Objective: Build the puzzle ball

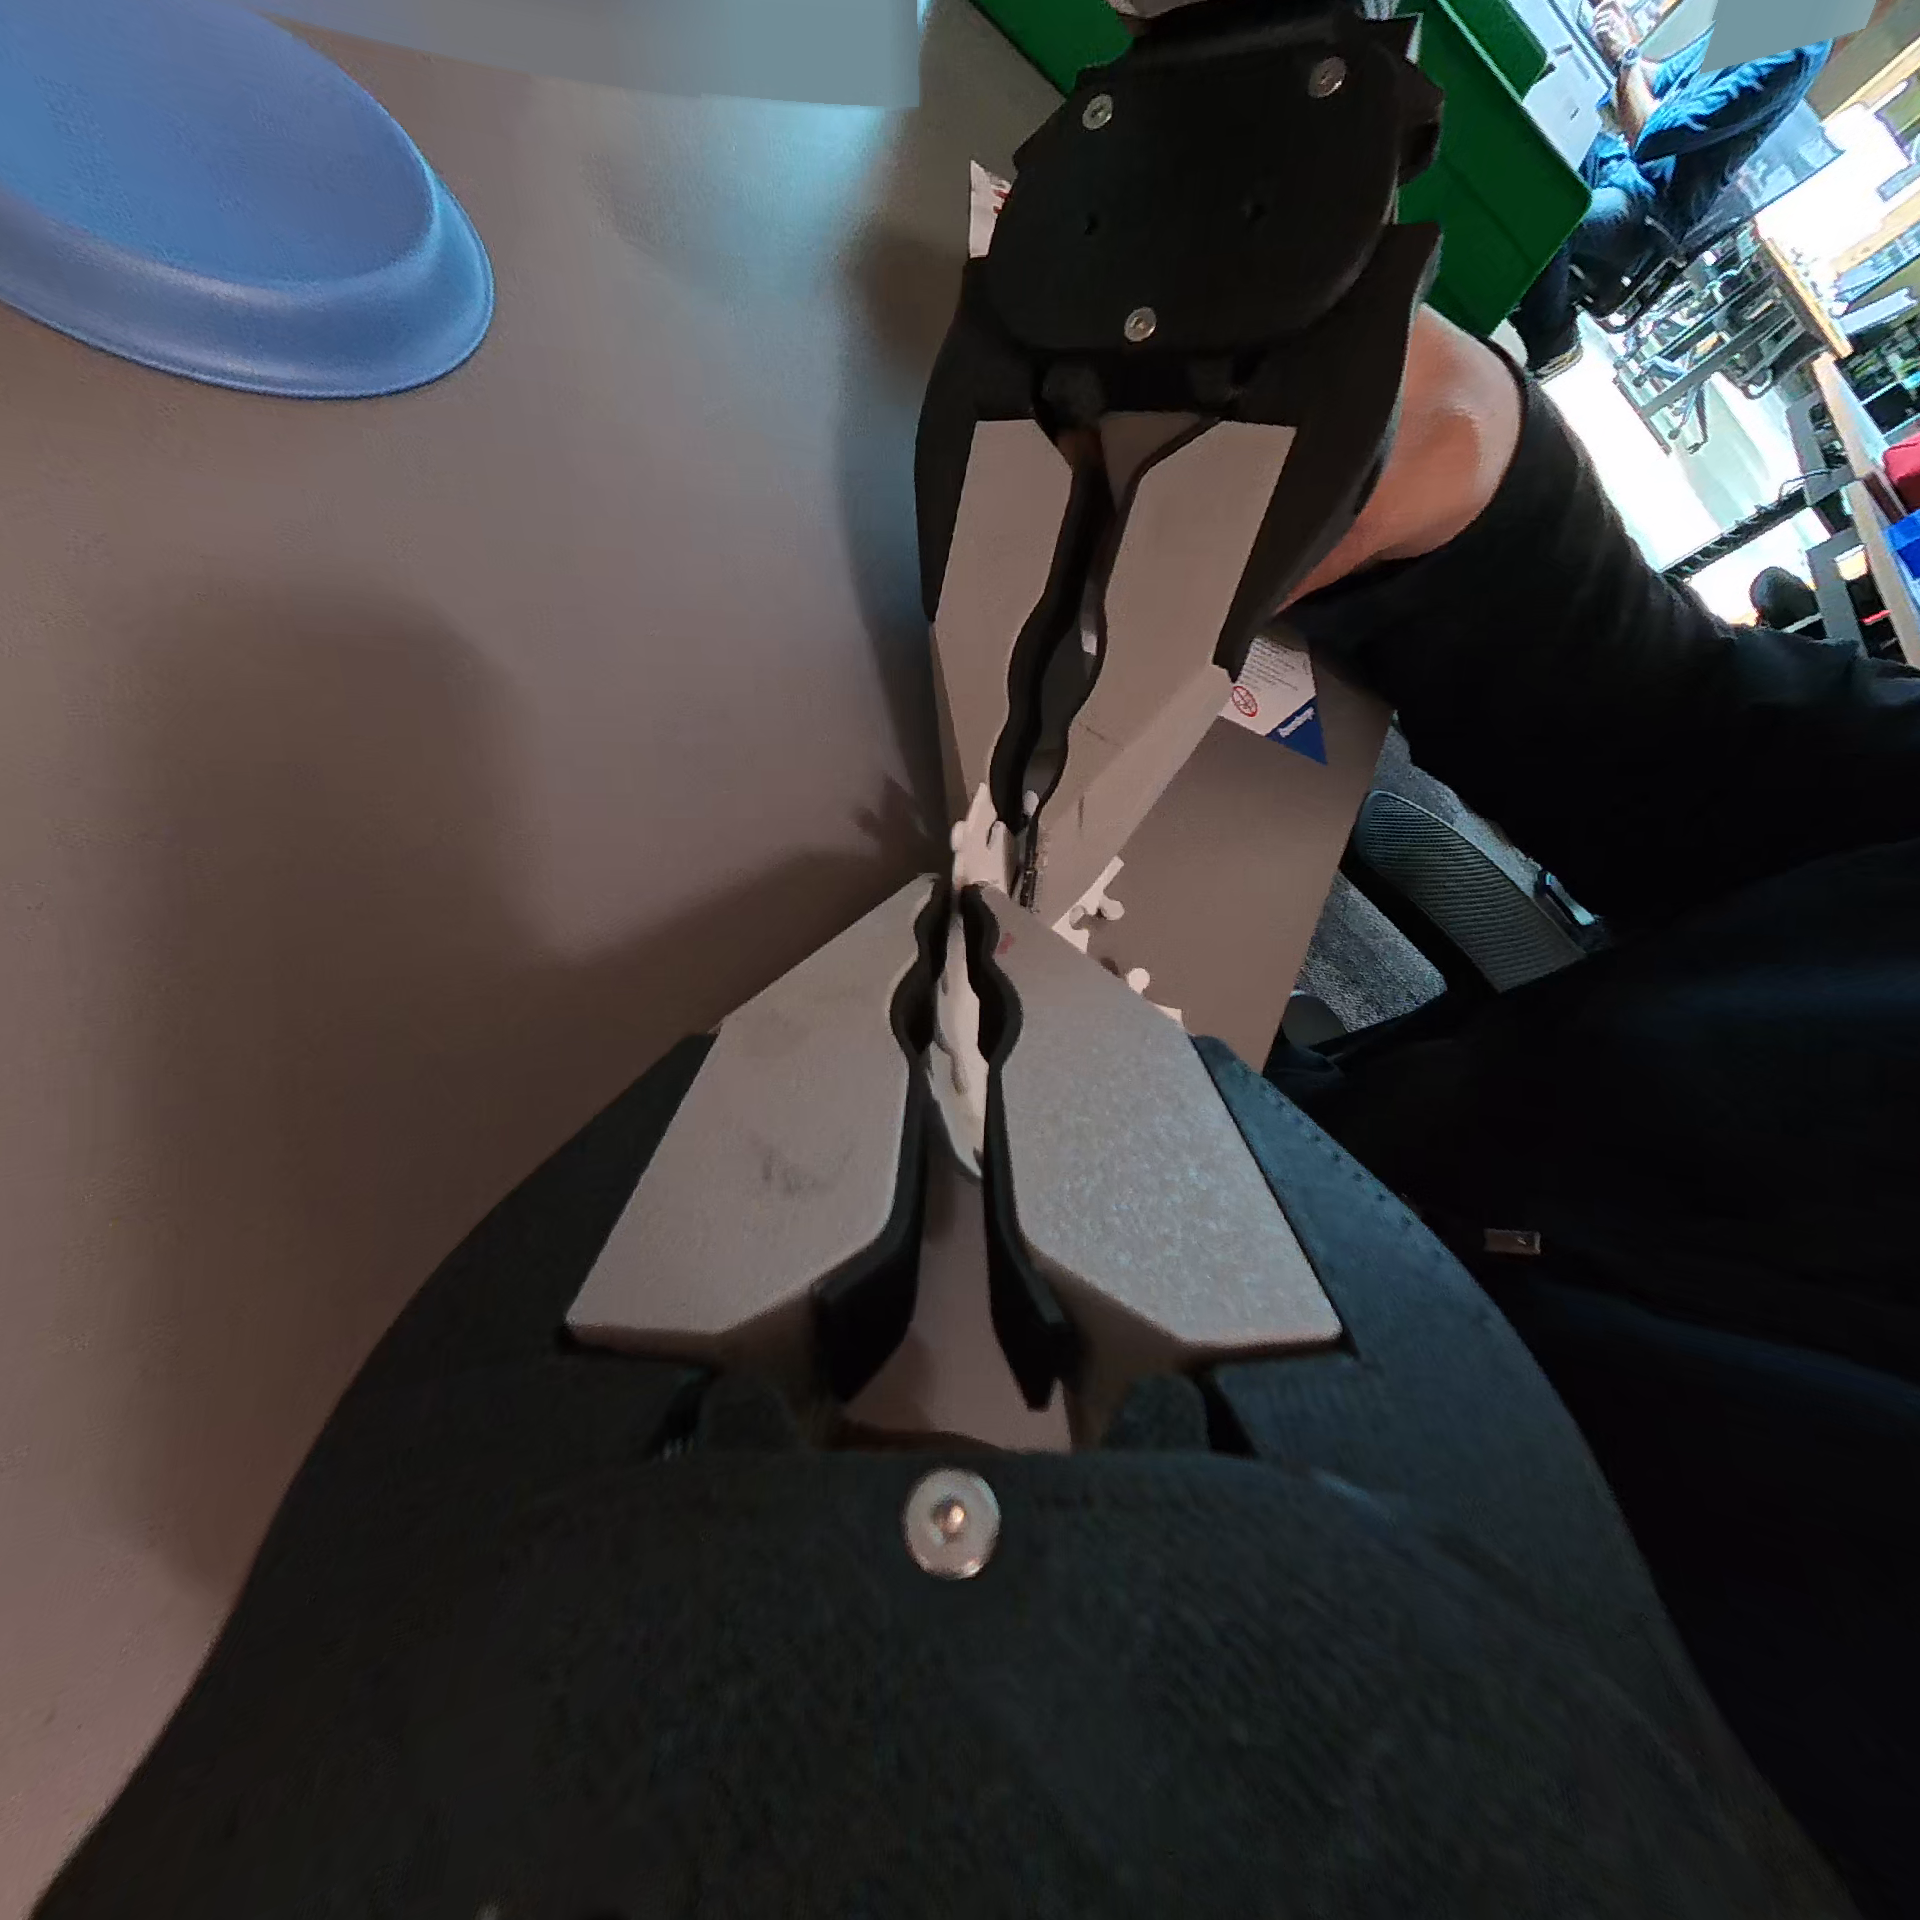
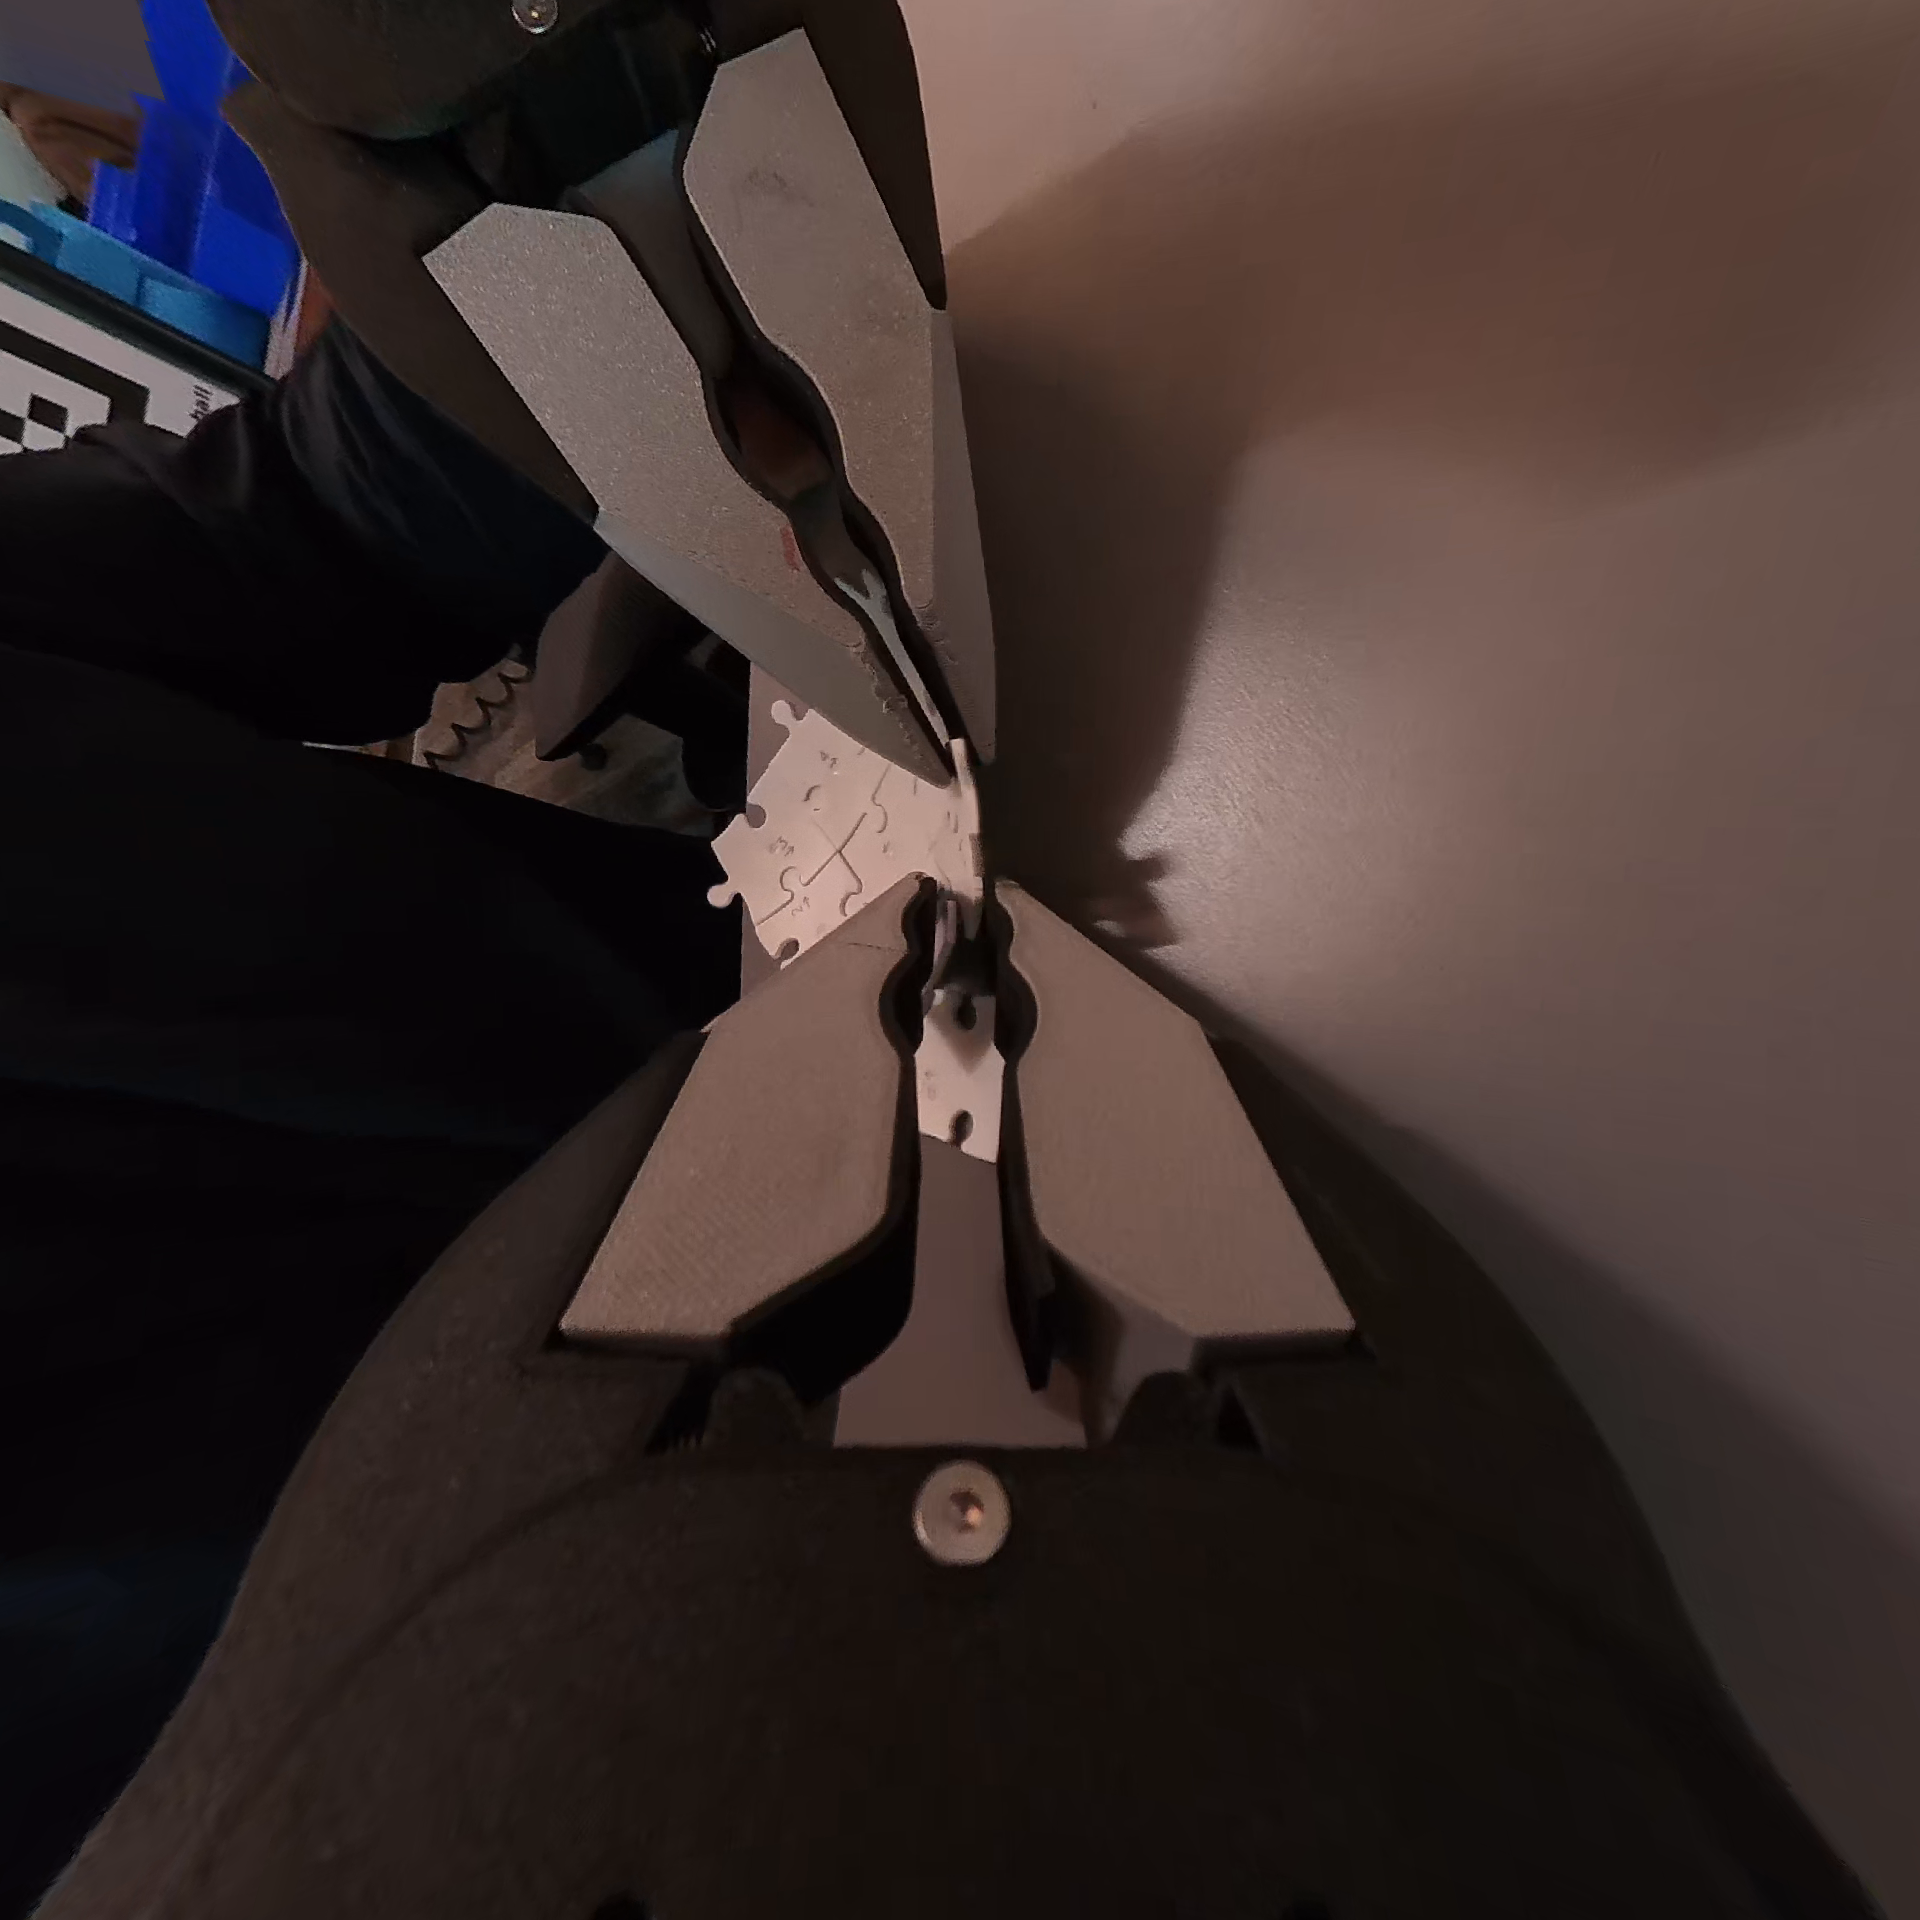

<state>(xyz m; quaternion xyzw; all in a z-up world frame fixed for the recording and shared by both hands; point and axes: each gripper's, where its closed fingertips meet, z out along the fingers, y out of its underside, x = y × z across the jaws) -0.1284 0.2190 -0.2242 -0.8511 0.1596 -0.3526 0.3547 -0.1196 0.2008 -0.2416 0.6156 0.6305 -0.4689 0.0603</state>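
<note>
**Left wrist view and right wrist view: two grippers meet tip to tip over white puzzle pieces**

Left wrist view: the left gripper (image 1: pixel 956 904) fills the lower half of the frame, its grey fingers (image 1: pixel 769 1164) drawn nearly together, with only a narrow slot between the black pads. A white puzzle piece (image 1: pixel 961 1039) sits pinched in that slot, reaching from the tips back toward the gripper body. Opposite it, the right gripper (image 1: pixel 1013 831) comes down from the top of the frame, jaws likewise almost closed, its tips meeting the left gripper's tips over white jigsaw edges. All of this hangs over a grey table (image 1: pixel 416 831) near its edge. A blue dish-shaped lid (image 1: pixel 208 197) lies on the table at upper left, well apart. A green bin (image 1: pixel 1496 177) and a person's dark sleeve (image 1: pixel 1558 675) show at upper right.

Right wrist view: the right gripper (image 2: pixel 961 904) has its jaws nearly shut on a flat white piece (image 2: pixel 961 1081) held between the pads. Just beyond the tips lies a joined section of white puzzle pieces (image 2: pixel 831 842), interlocked and curving, beside the table edge. The left gripper (image 2: pixel 961 753) enters from above, jaws closed to a thin line on the section's upper edge. The table (image 2: pixel 1455 520) spreads to the right in shadow.
</note>
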